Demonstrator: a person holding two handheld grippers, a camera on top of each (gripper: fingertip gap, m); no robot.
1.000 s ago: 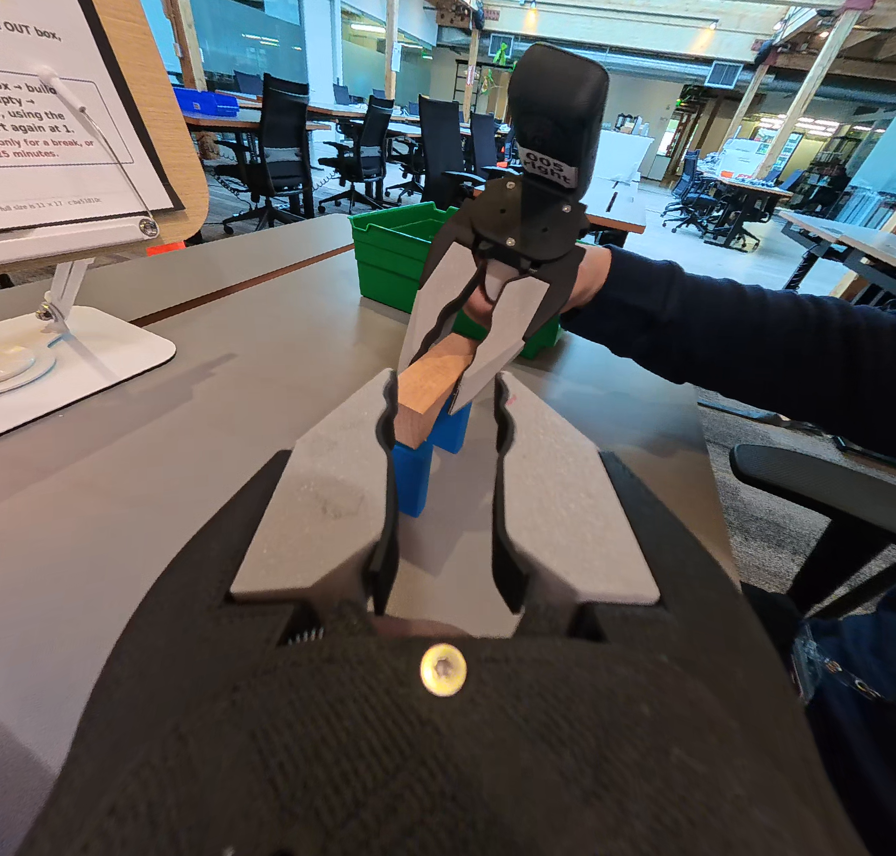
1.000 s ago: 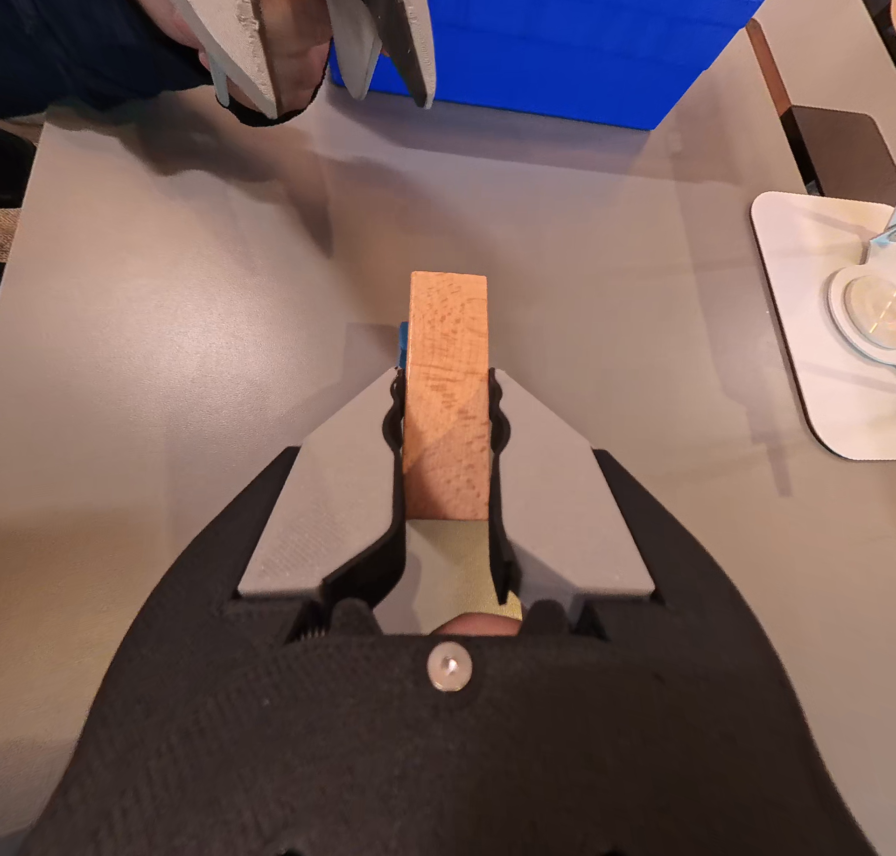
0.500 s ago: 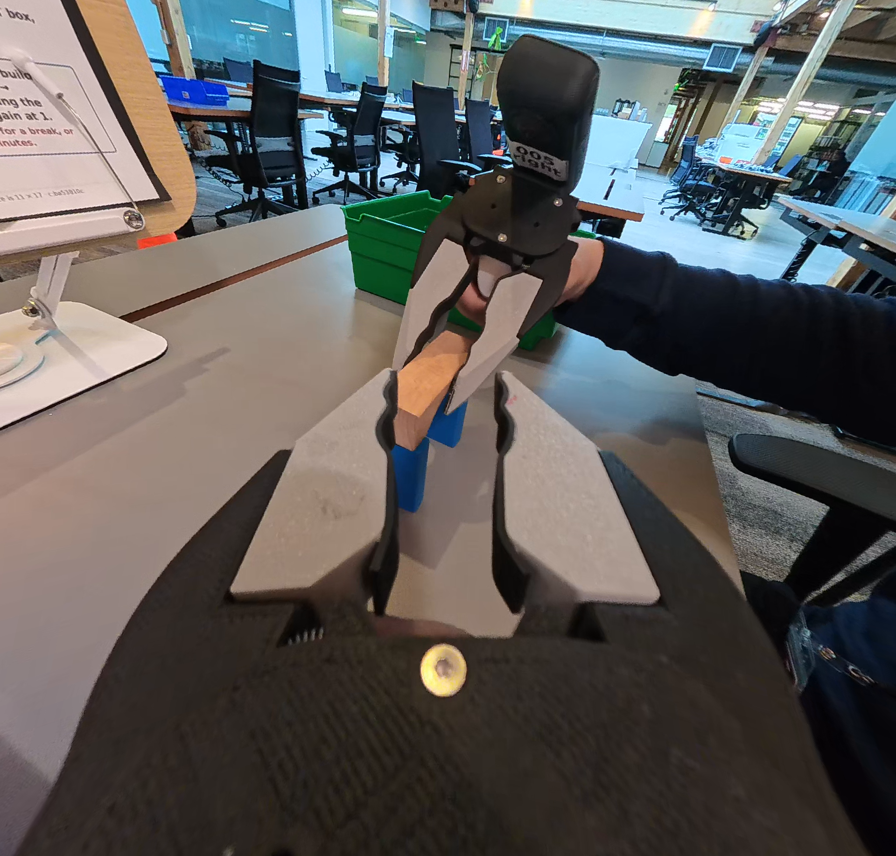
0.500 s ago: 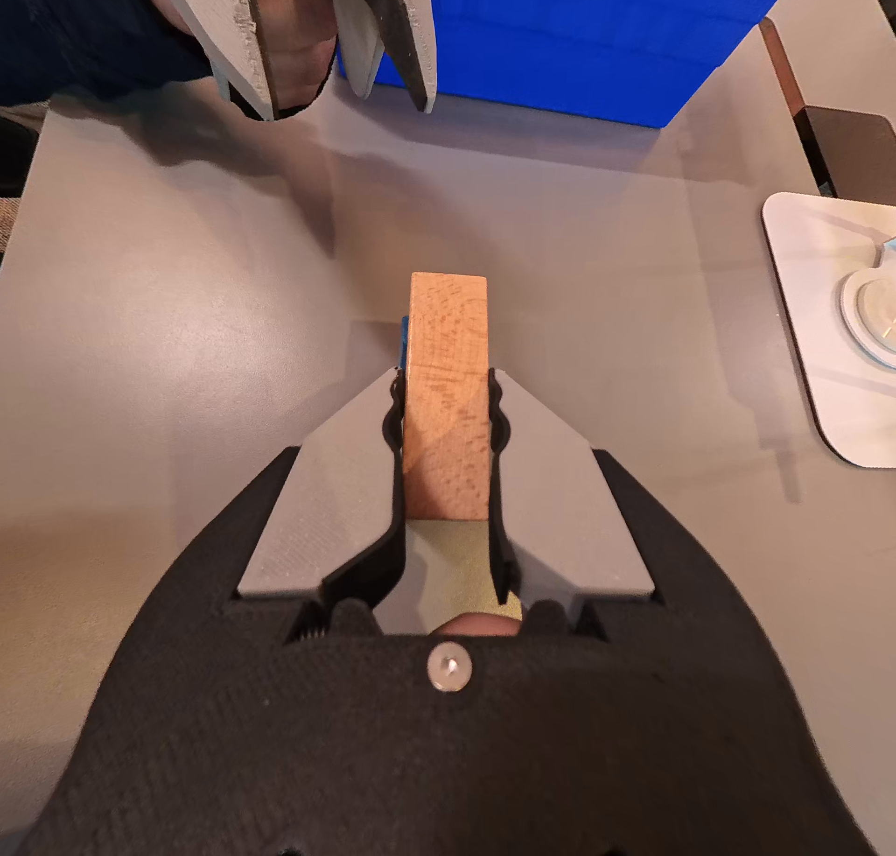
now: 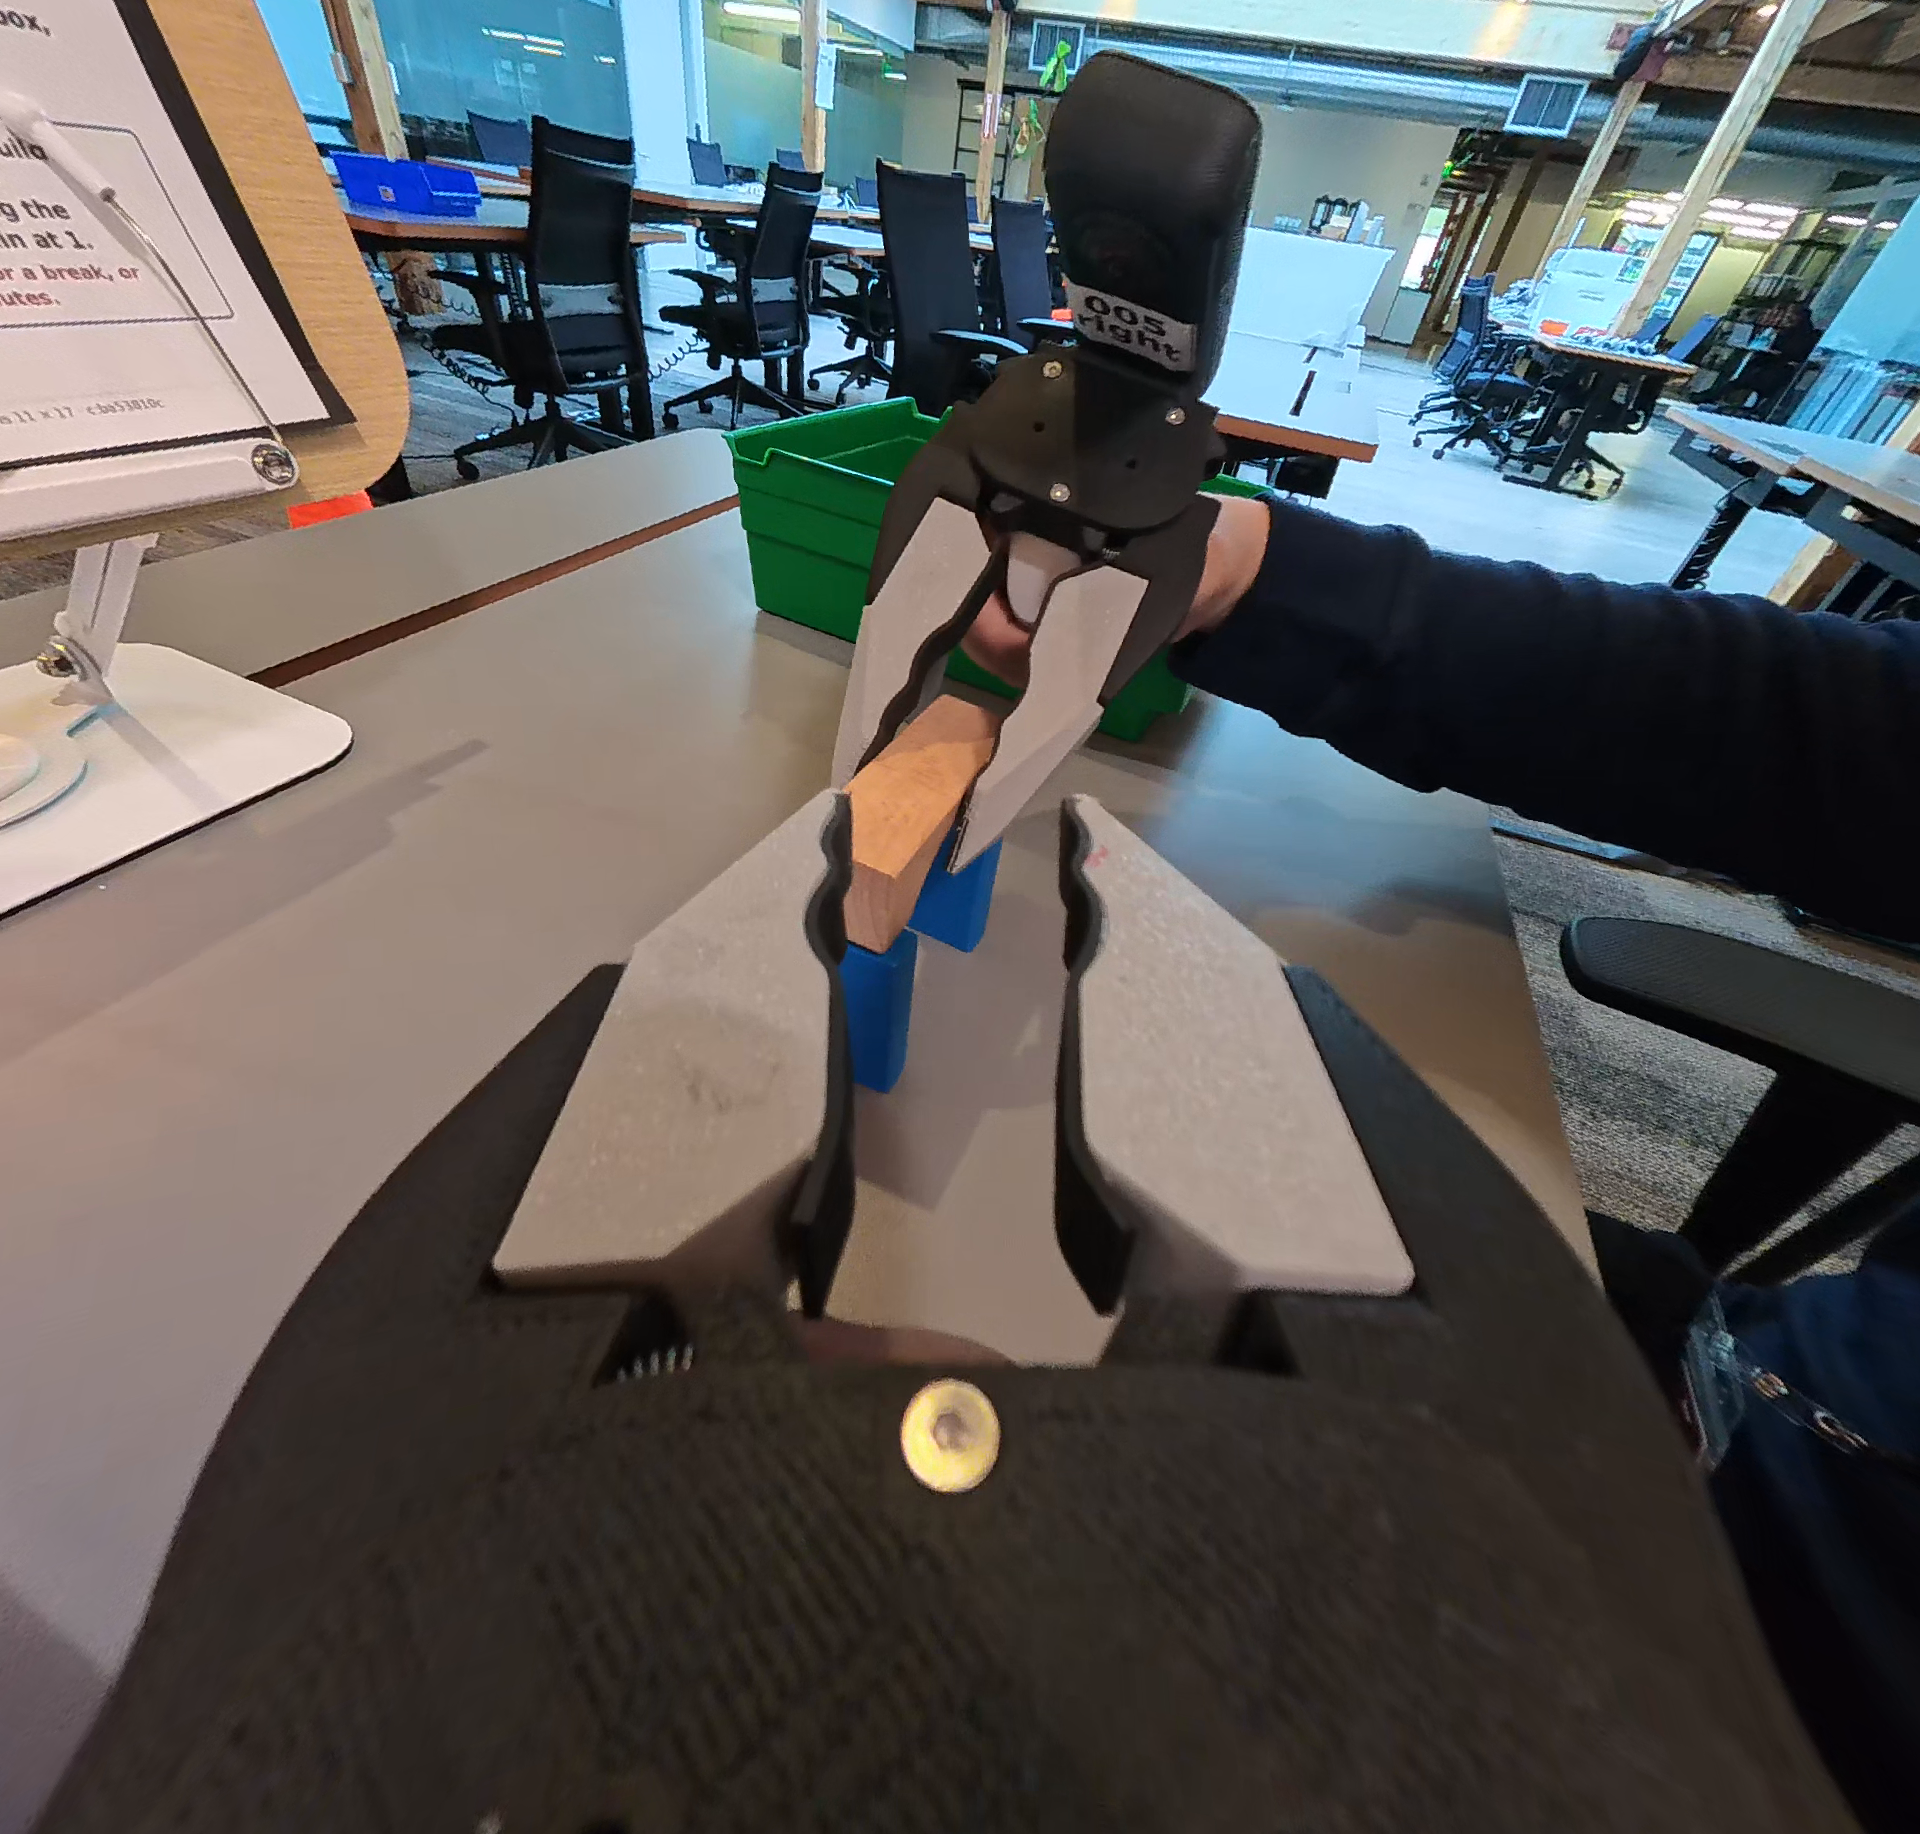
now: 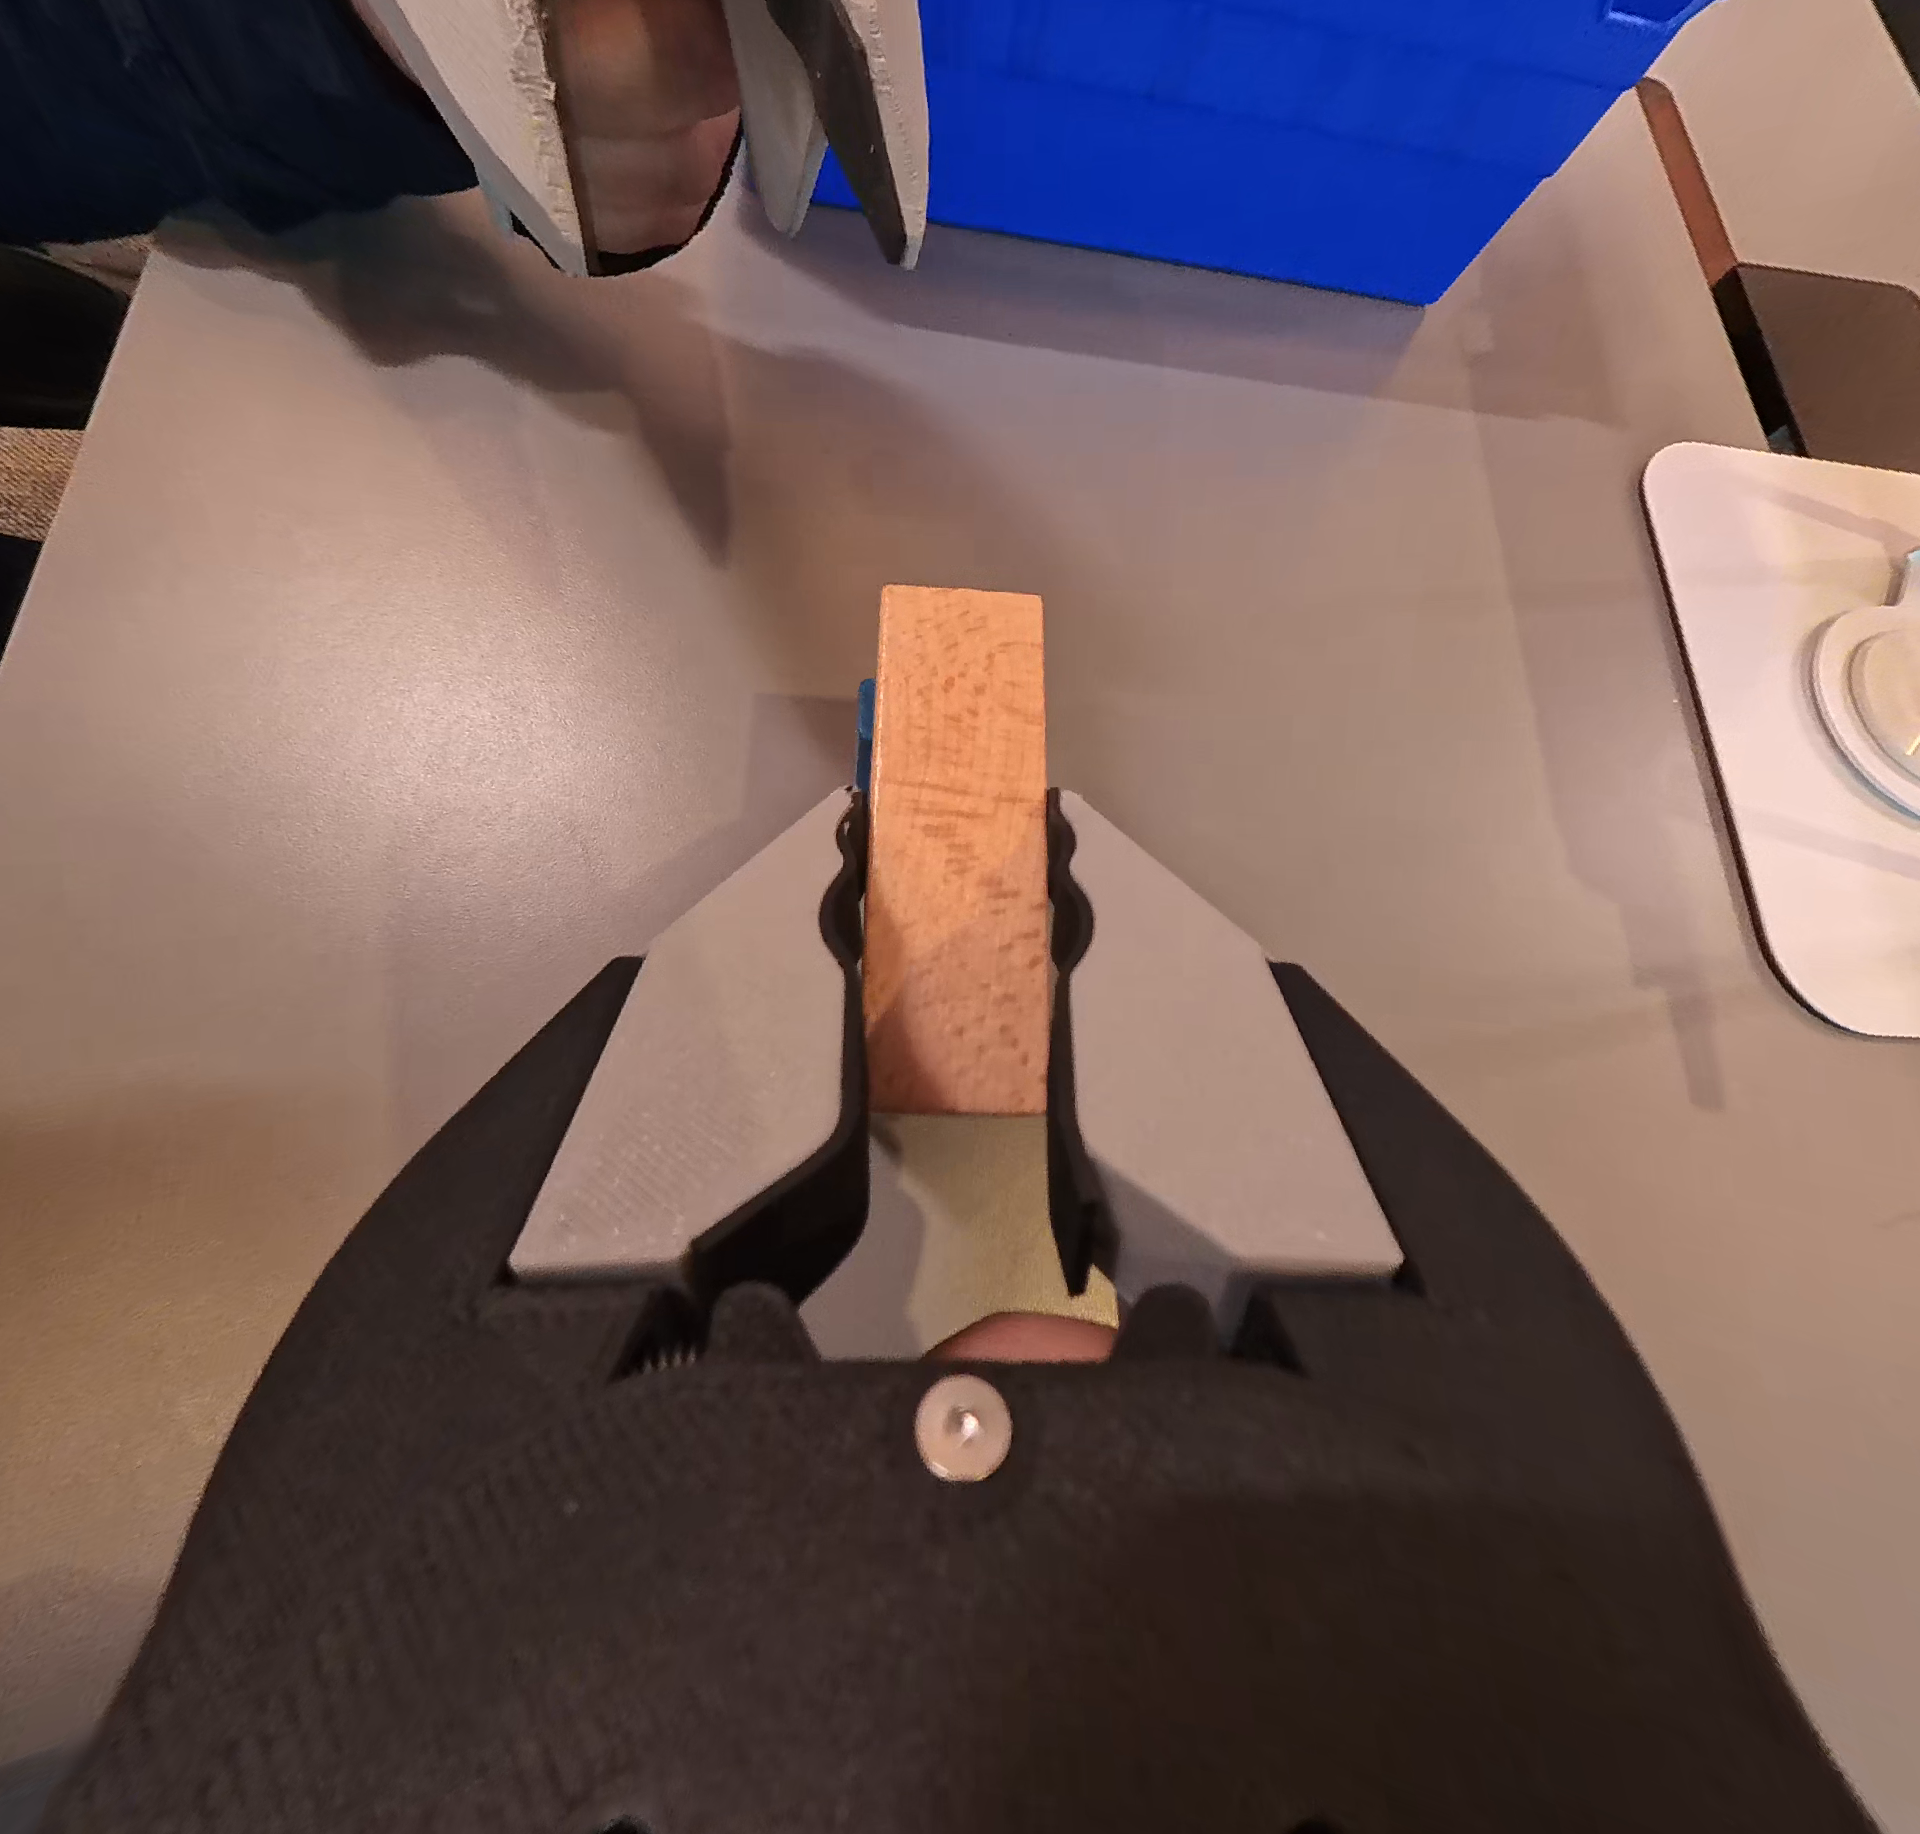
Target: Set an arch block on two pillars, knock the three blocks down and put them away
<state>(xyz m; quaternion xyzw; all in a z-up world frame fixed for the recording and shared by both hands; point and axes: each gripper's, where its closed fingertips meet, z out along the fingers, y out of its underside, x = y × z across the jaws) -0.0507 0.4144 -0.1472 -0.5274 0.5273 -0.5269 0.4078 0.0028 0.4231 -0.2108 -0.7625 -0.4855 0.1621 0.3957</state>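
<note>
A: Where's the arch [image 6: 958,849]?

B: Pinched in the right gripper [image 6: 956,854], one finger flat on each long side. In the left wrist view it sits across the two blue pillars [image 5: 878,1015], or just about; whether its full weight is down I can't tell.

A: And the left gripper [image 5: 948,885]?

B: Spread, holding nothing, hovering just short of the near pillar with the stack in line between its fingers.

A: So the step is the release. How should it go?

B: My read: settle the arch level first. From above, a sliver of blue shows at its left edge (so it may sit slightly off-centre on the far pillar [image 5: 961,901]). Nudge it square before letting go, then spread the fingers evenly and lift straight up, so neither pad drags the wood sideways.

A: Risk?

B: The pillars are tall and narrow. A skewed release could topple them early. Keep the left gripper clear until the right is away.

A: Then the bins?

B: Green bin [image 5: 821,527] behind the stack, blue bin [image 6: 1247,70] at the opposite end of the table [image 6: 416,693]. Which one is for putting away, I can't say.
</note>
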